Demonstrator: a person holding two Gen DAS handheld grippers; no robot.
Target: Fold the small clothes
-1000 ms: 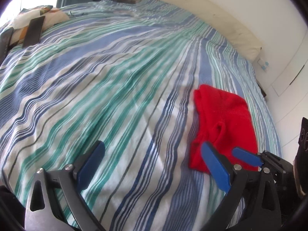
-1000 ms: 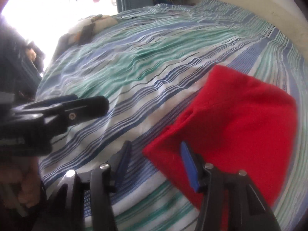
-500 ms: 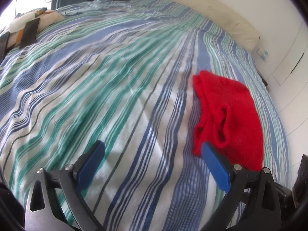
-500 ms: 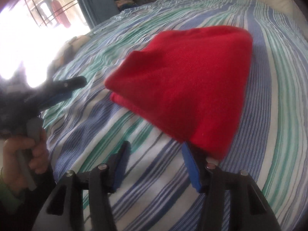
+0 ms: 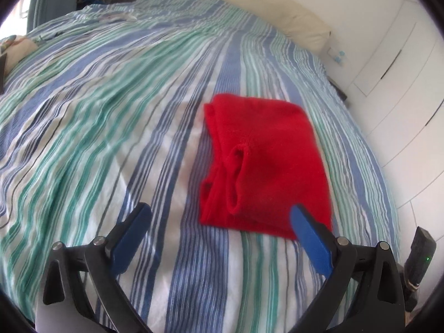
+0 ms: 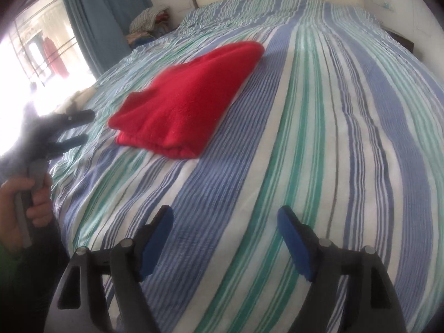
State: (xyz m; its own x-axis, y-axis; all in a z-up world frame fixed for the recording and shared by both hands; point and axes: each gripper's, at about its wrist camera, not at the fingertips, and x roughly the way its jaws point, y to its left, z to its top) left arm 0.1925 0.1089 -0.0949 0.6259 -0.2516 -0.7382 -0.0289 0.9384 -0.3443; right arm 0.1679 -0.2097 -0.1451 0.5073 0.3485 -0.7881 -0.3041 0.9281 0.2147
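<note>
Red garment (image 5: 263, 163) folded, lying free mid-bed (image 5: 111, 111). Left tool (image 5: 219, 236) apart, empty. Right tool (image 6: 224, 241) apart, jaws just widened, nothing between. Risk: a pad snagging an edge could undo the fold.

Home bedroom: striped bed (image 5: 138, 111), curtain (image 6: 105, 14).

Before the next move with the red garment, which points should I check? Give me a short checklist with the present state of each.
1. Red garment lies folded on the striped bedspread: ok.
2. Left gripper open and empty: ok.
3. Right gripper open, jaws just widened, nothing between them: ok.
4. Both grippers clear of the garment: ok.
5. Fold edges neatly aligned: cannot tell.
</note>
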